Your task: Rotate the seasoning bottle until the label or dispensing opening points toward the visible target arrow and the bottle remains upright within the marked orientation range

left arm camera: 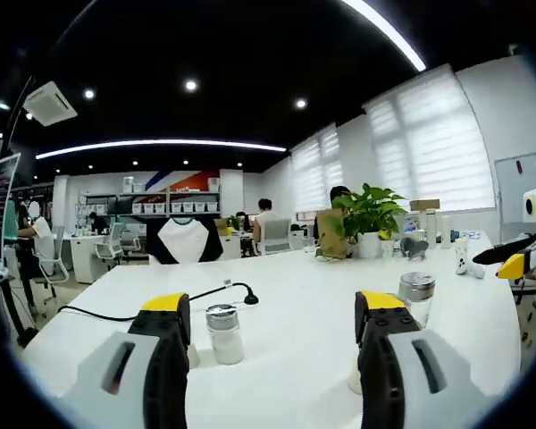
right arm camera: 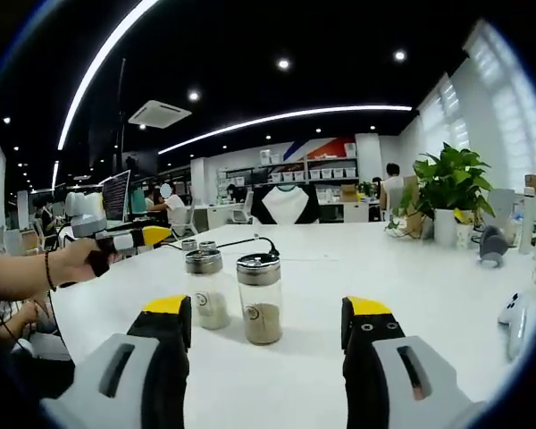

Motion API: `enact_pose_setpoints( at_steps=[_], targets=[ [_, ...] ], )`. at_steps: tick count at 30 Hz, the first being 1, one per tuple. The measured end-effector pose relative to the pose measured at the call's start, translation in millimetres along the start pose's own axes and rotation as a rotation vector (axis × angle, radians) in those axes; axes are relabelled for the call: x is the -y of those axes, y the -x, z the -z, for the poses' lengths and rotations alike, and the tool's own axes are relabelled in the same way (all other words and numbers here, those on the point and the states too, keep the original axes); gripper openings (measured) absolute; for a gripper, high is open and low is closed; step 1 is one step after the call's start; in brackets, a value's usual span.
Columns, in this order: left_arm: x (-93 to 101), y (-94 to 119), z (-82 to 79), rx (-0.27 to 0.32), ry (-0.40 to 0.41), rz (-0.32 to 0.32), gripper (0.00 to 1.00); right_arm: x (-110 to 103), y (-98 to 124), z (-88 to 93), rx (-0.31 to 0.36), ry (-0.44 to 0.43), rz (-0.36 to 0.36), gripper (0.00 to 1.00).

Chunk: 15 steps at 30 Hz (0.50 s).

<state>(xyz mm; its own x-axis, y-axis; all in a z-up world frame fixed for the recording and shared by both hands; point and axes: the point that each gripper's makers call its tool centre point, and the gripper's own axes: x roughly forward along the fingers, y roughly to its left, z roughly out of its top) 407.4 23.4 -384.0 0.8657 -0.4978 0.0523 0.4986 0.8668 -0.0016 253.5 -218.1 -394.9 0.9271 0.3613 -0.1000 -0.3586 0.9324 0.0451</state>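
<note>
In the right gripper view a glass seasoning bottle [right arm camera: 260, 309] with brown grains and a metal cap stands upright on the white table [right arm camera: 429, 286], ahead of my open right gripper [right arm camera: 268, 308] and apart from its jaws. A second bottle [right arm camera: 205, 299], holding white grains, stands just left of it. A hand holds my left gripper [right arm camera: 132, 238] at the left. In the left gripper view the left gripper [left arm camera: 272, 308] is open. A white-grain bottle [left arm camera: 223, 333] stands close to its left jaw. Another bottle [left arm camera: 417, 296] stands partly behind its right jaw. The right gripper [left arm camera: 518, 261] enters at the right edge.
A black cable [left arm camera: 205, 293] runs across the table. A potted plant [right arm camera: 451, 188] stands at the far right with small items around it. Two more small bottles [right arm camera: 198, 245] stand farther back. A white device [right arm camera: 518, 313] lies near the right edge. Desks, chairs and people are beyond the table.
</note>
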Motion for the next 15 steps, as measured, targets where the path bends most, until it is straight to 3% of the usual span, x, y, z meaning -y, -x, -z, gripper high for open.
enact_pose_setpoints(
  at_steps=[3,5,8,15],
  targets=[
    [-3.7,-17,18.4,-0.036,0.013,0.005,0.79,1,2,-3.1,0.009,-0.005,0.005,0.69],
    [-3.8,-27,26.0,-0.031,0.015,0.014,0.79,2,2,-2.0,0.007,0.004,0.006,0.69],
    [-11.3,-42,44.3,-0.070,0.035,-0.014,0.76,3,2,5.5,-0.012,0.001,0.005,0.69],
    [-23.9,-62,75.1,-0.133,0.037,-0.029,0.71,7,1,10.5,-0.021,-0.002,0.010,0.68]
  ],
)
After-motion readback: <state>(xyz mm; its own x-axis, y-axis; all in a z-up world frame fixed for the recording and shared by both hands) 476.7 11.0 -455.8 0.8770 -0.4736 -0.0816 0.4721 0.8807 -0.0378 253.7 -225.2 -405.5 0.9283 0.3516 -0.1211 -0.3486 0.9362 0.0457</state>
